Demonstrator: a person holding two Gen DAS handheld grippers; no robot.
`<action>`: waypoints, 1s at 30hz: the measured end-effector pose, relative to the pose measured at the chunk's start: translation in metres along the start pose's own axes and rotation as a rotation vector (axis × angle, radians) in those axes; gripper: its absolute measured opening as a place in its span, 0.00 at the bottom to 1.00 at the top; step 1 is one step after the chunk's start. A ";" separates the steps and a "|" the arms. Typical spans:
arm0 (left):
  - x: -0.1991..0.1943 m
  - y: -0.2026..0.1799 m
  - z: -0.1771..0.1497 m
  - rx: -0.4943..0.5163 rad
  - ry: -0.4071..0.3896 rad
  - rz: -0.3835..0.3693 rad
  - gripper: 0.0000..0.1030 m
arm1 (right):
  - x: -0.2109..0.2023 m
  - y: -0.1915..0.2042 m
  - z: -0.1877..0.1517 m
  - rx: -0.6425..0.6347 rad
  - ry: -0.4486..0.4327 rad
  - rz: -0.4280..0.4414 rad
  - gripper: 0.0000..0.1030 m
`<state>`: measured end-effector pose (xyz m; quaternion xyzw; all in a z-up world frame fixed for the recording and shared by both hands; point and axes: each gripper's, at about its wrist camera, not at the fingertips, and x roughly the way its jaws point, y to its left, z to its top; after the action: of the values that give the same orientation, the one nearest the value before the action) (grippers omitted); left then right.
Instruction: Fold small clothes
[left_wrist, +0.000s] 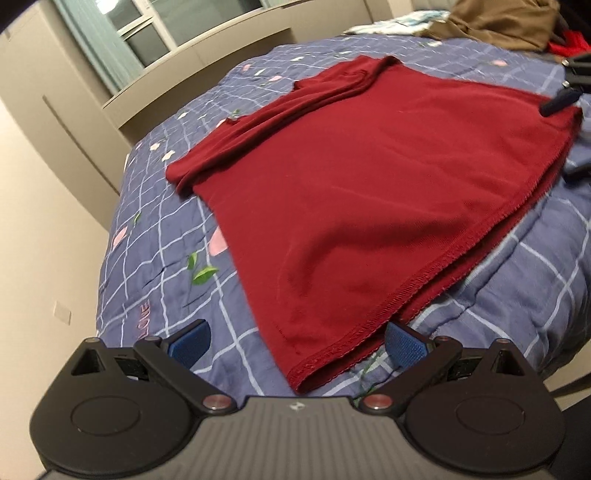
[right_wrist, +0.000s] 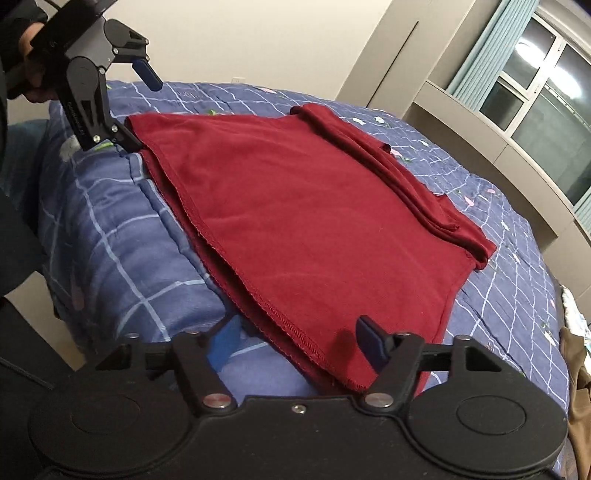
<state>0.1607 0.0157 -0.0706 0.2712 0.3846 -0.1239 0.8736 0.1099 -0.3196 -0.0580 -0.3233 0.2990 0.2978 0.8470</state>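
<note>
Left wrist view: left gripper (left_wrist: 297, 341) open, dark red knit garment (left_wrist: 354, 192) hem corner between jaws, ungripped. Right wrist view: right gripper (right_wrist: 297, 341) open astride opposite corner. Risk: uneven closing grabbing blue checked quilt (right_wrist: 110, 258), skewing fold.

Bed (left_wrist: 517, 280) covered with blue quilt (right_wrist: 122, 258), white grid lines, pink and green printed motifs. Dark red garment (left_wrist: 362, 184) spread flat on quilt near the bed's edge, hem stitched along near side, sleeve portion folded over along far side. At far corner of bed: brown cloth (left_wrist: 506, 22) heaped, white and blue patterned fabric (left_wrist: 402, 20) beside it, bright red item (left_wrist: 569, 44) partly visible at frame edge.
</note>
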 end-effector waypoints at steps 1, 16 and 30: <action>0.001 -0.001 0.001 0.003 0.003 -0.001 0.99 | 0.001 0.001 0.000 -0.008 0.001 -0.008 0.58; -0.005 0.000 0.009 -0.032 -0.014 -0.059 0.99 | -0.007 -0.035 0.025 0.252 -0.060 0.098 0.12; -0.001 -0.032 0.031 0.052 -0.065 -0.098 0.88 | -0.012 -0.076 0.048 0.466 -0.091 0.131 0.12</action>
<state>0.1651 -0.0283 -0.0646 0.2706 0.3657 -0.1851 0.8711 0.1702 -0.3354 0.0075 -0.0855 0.3414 0.2895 0.8901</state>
